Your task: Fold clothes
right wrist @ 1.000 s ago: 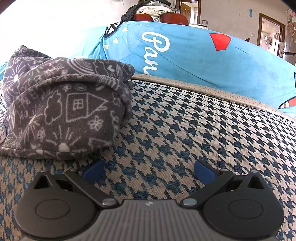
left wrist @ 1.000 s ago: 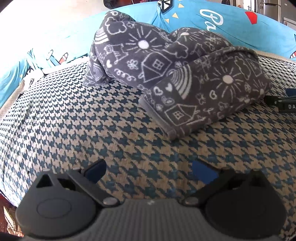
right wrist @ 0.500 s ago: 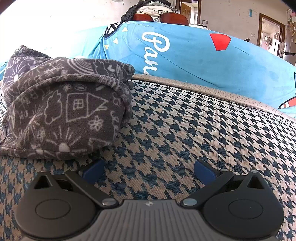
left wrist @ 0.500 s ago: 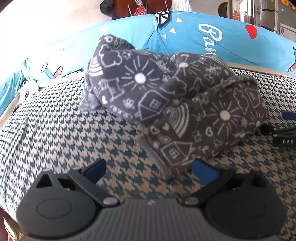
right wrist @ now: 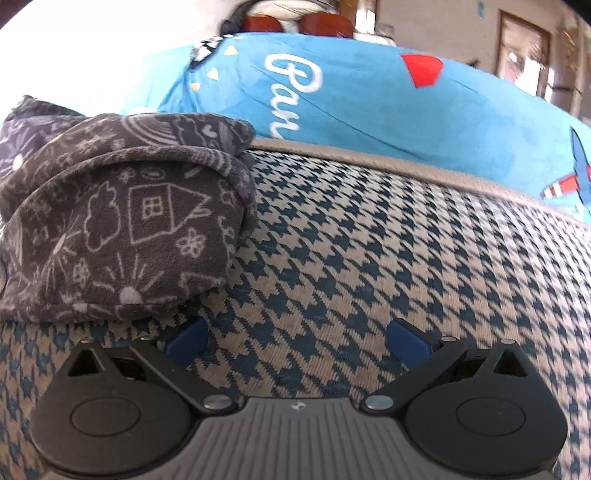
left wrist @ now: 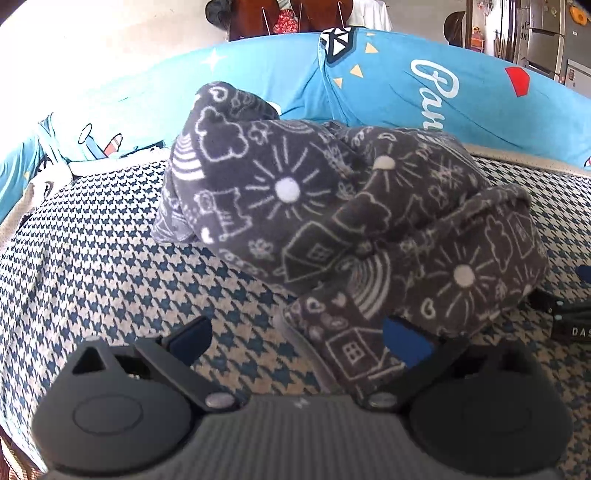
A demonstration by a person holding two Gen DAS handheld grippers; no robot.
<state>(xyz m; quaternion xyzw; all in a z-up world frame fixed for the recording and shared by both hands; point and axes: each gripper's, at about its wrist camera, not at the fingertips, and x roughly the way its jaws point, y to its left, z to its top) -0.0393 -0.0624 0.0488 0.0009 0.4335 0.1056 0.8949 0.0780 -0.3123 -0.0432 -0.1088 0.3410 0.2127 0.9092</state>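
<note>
A dark grey fleece garment printed with white suns, houses and clouds lies bunched and partly folded on the houndstooth cover. My left gripper is open, and the garment's near hem corner lies between its blue pads, resting against the right pad. In the right wrist view the same garment sits at the left. My right gripper is open over bare cover, its left pad just under the garment's lower edge. The other gripper's black tip shows at the right of the left wrist view.
The blue-and-beige houndstooth cover spreads under everything. A bright blue cushion with white lettering and cartoon planes runs along the back. Beyond it are dark wooden chair backs, a refrigerator and a doorway.
My left gripper has moved forward to the garment; its hem corner now lies between the open fingers. The right gripper has shifted slightly closer and tilted, and its view is blurred.
</note>
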